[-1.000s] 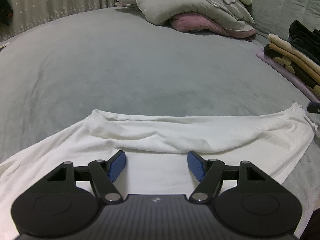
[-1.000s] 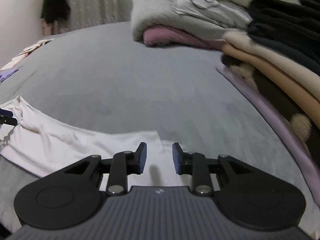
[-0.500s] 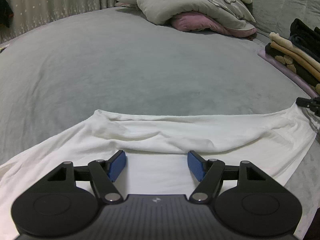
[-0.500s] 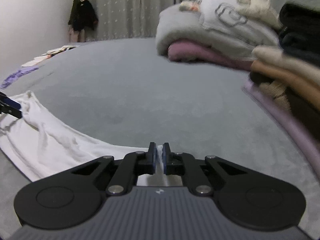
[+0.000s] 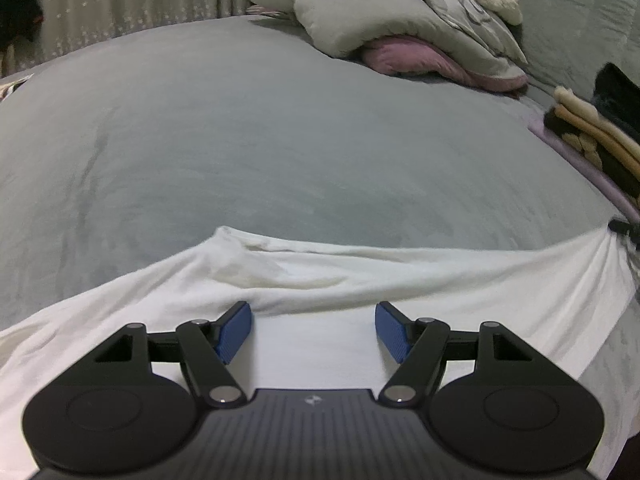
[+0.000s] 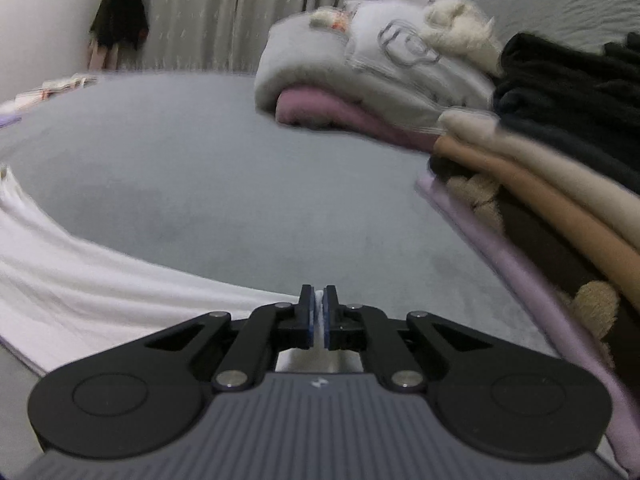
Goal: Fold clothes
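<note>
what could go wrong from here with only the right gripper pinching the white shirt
The right gripper is shut on a thin edge of the white shirt; that edge may slip out. The left gripper is open over the cloth, so a one-sided pull could drag and wrinkle it. The stack of folded clothes sits close by and could be bumped.

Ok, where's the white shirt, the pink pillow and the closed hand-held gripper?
white shirt (image 5: 420, 280), left wrist view, middle fold
pink pillow (image 5: 404, 54), left wrist view, front bulge
right hand-held gripper (image 6: 319, 316), right wrist view, between fingertips
</note>
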A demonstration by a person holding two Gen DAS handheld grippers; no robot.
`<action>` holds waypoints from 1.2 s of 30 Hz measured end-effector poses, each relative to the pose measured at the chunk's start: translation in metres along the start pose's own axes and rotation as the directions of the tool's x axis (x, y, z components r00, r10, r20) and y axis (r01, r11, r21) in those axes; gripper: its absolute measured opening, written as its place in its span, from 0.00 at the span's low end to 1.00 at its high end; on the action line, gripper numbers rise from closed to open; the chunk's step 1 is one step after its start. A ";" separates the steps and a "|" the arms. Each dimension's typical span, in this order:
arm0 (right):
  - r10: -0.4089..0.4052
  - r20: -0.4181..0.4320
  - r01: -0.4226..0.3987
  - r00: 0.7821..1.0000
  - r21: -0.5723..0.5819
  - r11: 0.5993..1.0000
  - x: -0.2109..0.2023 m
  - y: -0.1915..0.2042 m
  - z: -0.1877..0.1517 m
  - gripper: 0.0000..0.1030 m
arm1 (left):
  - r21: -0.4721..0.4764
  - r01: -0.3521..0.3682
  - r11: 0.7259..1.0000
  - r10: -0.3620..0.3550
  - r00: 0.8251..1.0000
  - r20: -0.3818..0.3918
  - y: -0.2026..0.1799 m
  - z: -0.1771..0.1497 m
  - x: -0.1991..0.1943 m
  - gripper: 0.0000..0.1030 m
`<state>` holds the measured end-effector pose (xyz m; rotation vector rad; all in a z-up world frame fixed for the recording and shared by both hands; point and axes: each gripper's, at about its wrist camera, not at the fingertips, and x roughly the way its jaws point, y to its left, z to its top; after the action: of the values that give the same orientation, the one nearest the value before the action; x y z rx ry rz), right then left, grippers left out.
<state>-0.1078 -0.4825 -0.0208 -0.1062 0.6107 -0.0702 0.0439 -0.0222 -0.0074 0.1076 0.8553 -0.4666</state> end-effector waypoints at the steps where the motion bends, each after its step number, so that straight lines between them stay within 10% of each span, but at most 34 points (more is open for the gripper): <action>1: 0.002 -0.004 -0.002 1.000 0.001 1.000 0.000 0.002 0.003 0.11 | -0.005 0.000 1.000 0.000 1.000 0.000 0.001 0.000 0.000 0.67; 13: 0.261 0.060 -0.262 0.964 0.015 0.965 0.002 0.065 0.051 0.19 | -0.094 0.033 0.995 -0.027 0.998 0.062 0.023 0.013 -0.018 0.58; 21: 0.551 0.006 -0.551 0.834 -0.009 0.834 0.024 0.154 0.087 0.19 | -0.318 0.123 0.940 -0.114 0.992 0.048 0.056 0.015 -0.009 0.49; 36: 0.665 -0.165 -0.675 0.728 0.000 0.738 0.071 0.239 0.116 0.19 | -0.420 0.156 0.894 -0.151 0.988 0.046 0.087 0.012 -0.010 0.49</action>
<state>0.0251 -0.2429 0.0050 0.0711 0.7781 0.6607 0.0847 0.0556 0.0002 -0.3670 0.9397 -0.4182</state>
